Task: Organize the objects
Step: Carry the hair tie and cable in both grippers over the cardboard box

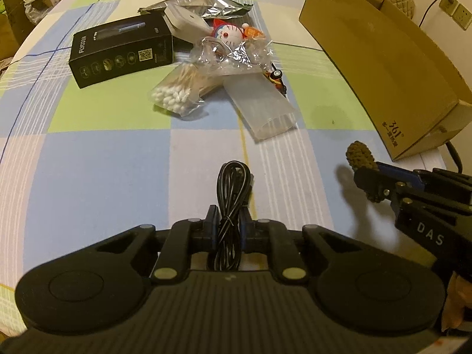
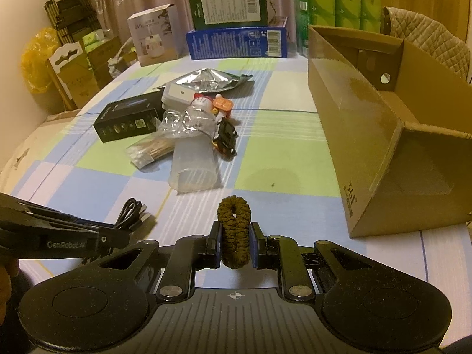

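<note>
My left gripper (image 1: 229, 226) is shut on a coiled black cable (image 1: 233, 185), whose loop sticks out ahead of the pads above the checked tablecloth. In the right wrist view that cable (image 2: 129, 211) shows at the left gripper's tip. My right gripper (image 2: 235, 236) is shut on a brown scrunchie (image 2: 234, 230), which also shows in the left wrist view as a brown scrunchie (image 1: 360, 157) at the right. A pile lies ahead: a black box (image 1: 121, 54), a bag of cotton swabs (image 1: 180, 88), a clear plastic cup (image 1: 259, 106), a cartoon cat toy (image 1: 227, 34) and a toy car (image 2: 225, 137).
An open cardboard box (image 2: 368, 135) stands on the table at the right. A silver foil pouch (image 2: 206, 81) lies behind the pile. Boxes (image 2: 236, 41) and green packs (image 2: 339, 0) line the far edge. The tablecloth (image 1: 103, 162) near both grippers is bare.
</note>
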Motion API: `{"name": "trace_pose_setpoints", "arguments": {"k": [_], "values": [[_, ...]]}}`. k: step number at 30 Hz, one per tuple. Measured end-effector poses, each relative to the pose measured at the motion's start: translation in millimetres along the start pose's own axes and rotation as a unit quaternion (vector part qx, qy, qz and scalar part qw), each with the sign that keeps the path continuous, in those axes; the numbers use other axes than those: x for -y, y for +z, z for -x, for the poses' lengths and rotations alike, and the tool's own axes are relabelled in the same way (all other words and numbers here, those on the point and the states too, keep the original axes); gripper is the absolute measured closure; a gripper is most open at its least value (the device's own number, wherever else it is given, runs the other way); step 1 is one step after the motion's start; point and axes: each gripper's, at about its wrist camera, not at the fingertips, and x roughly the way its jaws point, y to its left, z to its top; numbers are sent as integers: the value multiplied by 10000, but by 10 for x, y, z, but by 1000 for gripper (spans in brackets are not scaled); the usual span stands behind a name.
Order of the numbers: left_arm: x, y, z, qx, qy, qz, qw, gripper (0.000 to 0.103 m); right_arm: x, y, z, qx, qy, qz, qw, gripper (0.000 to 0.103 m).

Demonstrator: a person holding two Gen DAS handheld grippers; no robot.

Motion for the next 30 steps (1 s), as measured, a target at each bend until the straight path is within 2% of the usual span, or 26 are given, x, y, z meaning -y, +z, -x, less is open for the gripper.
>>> {"name": "trace_pose_setpoints", "arguments": {"k": [10, 19, 24, 30], "values": [[54, -5, 403, 353, -114, 125, 9992, 92, -79, 77, 352, 311, 2, -31, 9995, 88], [317, 148, 811, 788, -400, 151, 9960, 92, 20, 229, 736, 611, -87, -157, 9980, 88], [573, 256, 933, 915, -606, -20, 9940, 93, 266, 405, 1026, 915, -247, -357, 9949, 88], [993, 541, 1006, 1061, -954, -279, 9894, 92, 743, 681, 1287, 1226, -699, -447, 9890, 88]]}}
